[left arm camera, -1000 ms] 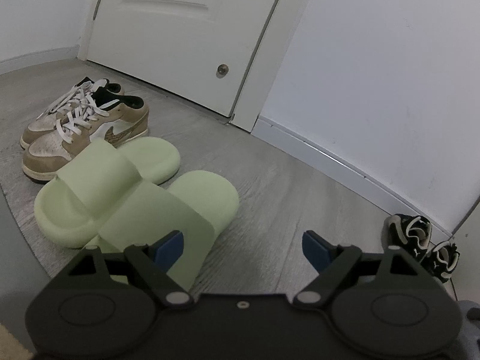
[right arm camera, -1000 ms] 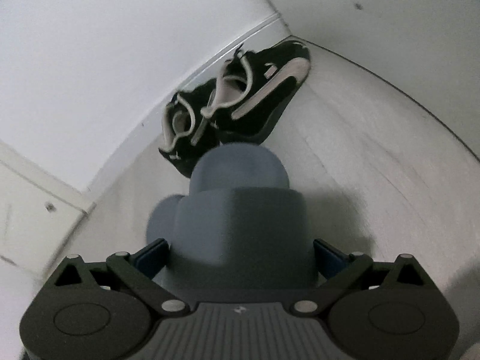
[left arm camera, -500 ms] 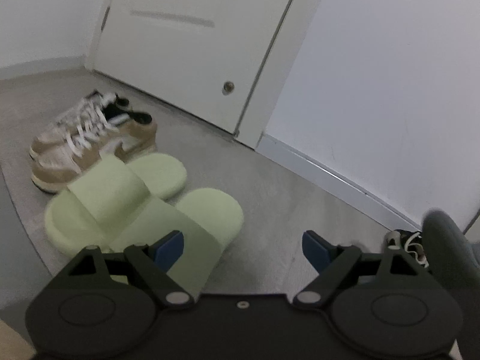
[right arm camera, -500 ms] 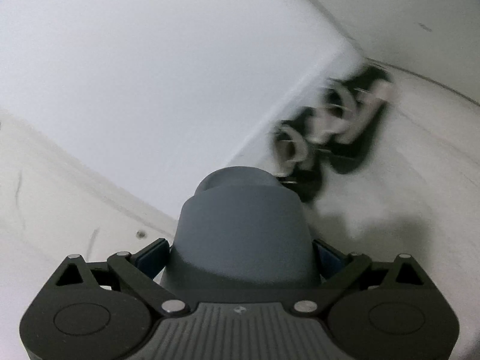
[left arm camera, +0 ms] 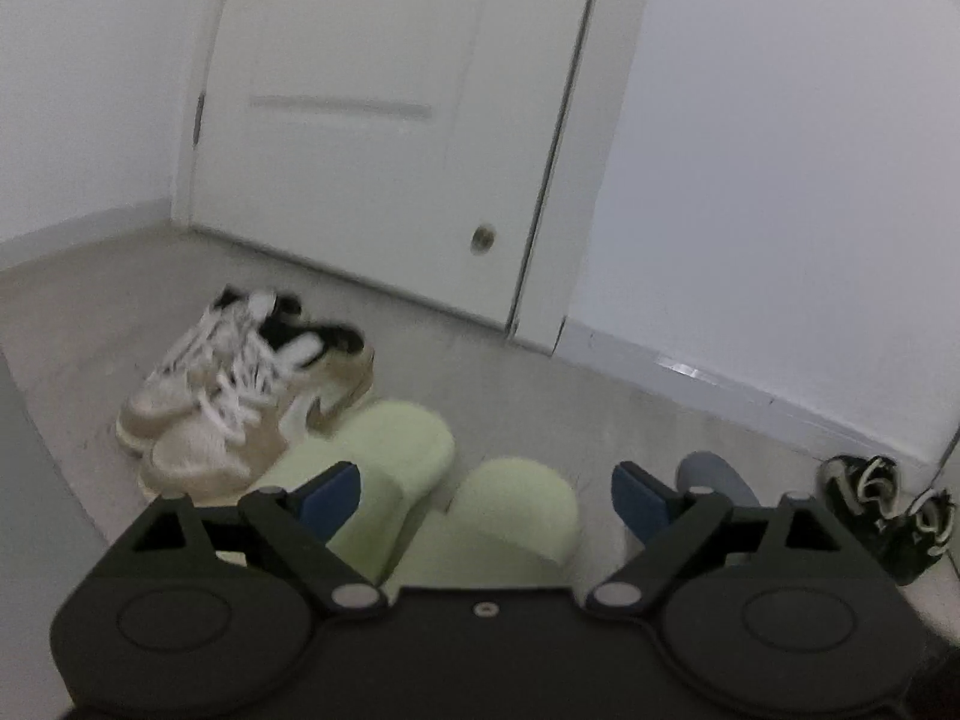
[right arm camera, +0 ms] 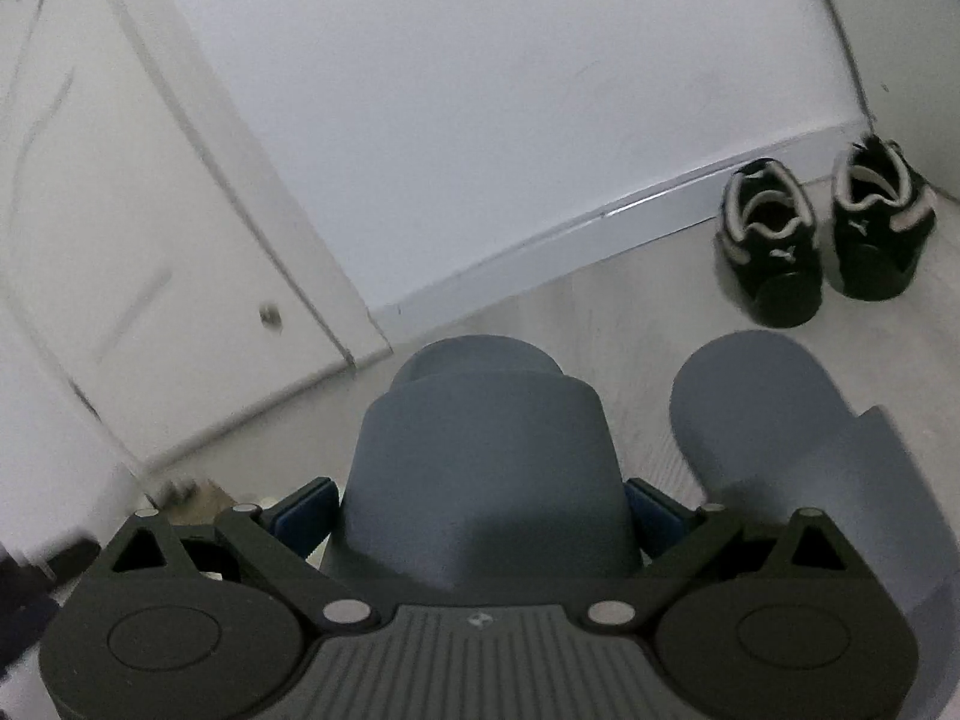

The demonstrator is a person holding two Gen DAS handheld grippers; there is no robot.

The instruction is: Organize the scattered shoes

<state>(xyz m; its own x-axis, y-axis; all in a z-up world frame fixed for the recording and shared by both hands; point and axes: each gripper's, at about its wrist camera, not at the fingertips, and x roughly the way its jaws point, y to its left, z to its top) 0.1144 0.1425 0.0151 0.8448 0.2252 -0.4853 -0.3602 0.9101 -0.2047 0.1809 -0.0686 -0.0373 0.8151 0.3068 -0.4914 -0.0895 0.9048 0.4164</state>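
White panelled door (left arm camera: 372, 138), closed, set in a white frame (left arm camera: 570, 180). Small round metal knob (left arm camera: 482, 238) low on its right side. Plain white wall (left arm camera: 780, 180) to the right of the frame, with a white skirting board (left arm camera: 720, 381) along its foot. Pale grey wood-look floor (left arm camera: 510, 378). In the right wrist view the door (right arm camera: 120, 240) is blurred.

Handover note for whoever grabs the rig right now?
Right gripper: shut on a grey slide.
Left gripper: open, empty; its fingers have just been opening.
Second grey slide lies on the floor beside the held one.
Green slides paired next to the tan sneakers; black sneakers paired at the baseboard.
Left: set the held slide down next to its mate.
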